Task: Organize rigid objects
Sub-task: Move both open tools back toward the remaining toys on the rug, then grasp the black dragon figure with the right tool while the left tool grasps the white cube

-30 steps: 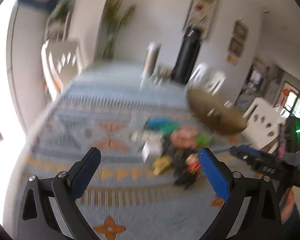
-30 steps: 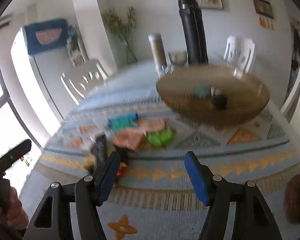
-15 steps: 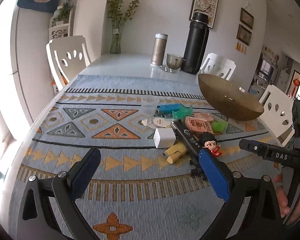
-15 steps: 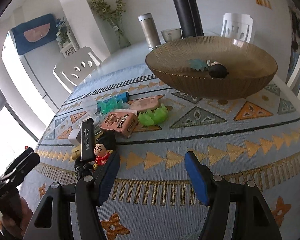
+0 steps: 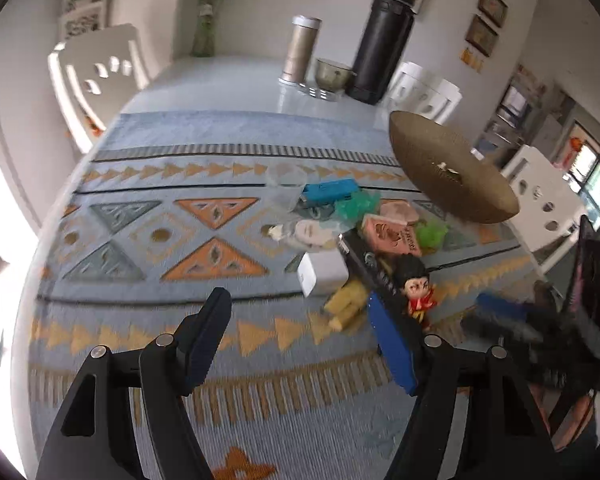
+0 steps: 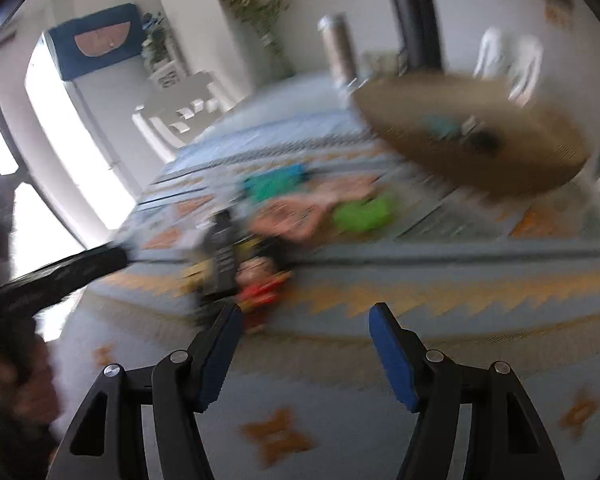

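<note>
In the left wrist view, the left gripper (image 5: pixel 298 338) is hovering with fingers spread wide and empty at the bottom of the frame, facing a sharp pile of toys at centre right, including a doll figure (image 5: pixel 416 286), a white block (image 5: pixel 320 274) and a black stick (image 5: pixel 370 270), with the brown bowl (image 5: pixel 452 174) showing only its outer wall at upper right. The right wrist view, heavily blurred, is showing the right gripper (image 6: pixel 304 346) likewise spread and holding nothing at bottom centre, the same pile smeared at centre left, and, unlike the other view, small dark and teal objects lying inside the bowl (image 6: pixel 472 136) at upper right.
</note>
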Motion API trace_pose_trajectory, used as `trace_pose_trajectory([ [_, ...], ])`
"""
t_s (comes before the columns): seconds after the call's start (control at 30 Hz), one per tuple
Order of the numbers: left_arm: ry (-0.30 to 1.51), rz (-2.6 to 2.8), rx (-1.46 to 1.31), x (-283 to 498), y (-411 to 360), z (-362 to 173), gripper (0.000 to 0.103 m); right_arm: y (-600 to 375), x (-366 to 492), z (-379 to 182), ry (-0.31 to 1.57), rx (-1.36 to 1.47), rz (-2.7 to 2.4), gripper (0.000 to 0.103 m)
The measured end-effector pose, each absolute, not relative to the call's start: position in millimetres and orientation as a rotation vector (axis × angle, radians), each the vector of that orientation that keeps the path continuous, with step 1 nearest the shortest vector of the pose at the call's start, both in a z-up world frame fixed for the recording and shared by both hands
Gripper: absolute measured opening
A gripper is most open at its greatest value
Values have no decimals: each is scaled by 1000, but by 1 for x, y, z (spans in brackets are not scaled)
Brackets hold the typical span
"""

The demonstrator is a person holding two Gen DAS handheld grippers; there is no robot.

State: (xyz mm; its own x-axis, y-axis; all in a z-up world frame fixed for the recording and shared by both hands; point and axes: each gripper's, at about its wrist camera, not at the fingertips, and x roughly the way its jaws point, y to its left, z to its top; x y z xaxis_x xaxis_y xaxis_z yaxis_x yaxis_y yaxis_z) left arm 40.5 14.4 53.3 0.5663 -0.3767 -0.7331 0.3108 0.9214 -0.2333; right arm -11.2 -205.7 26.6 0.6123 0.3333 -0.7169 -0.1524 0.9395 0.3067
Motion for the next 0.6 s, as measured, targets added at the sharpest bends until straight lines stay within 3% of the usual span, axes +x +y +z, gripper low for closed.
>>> trace_pose_trajectory([
  [0.07,940,-445,-51,54,8,42,69,-188,-10,21,940,231,351,65],
  [0.17,1008,-458,-7,74,-2,23,57,-168,-7,18,977,205,393,61],
  [0.27,1031,-551,-117,83,-2,18,57,-154,-3,17,980,183,396,60],
  [0.47,1001,-515,-41,82,-21,15,57,-142,8,13,969,136,333,60],
  [0.53,990,-485,-23,82,-25,14,52,-138,7,13,958,117,315,60],
  [0.6,986,-485,-21,82,-27,14,38,-136,9,12,947,106,293,56],
])
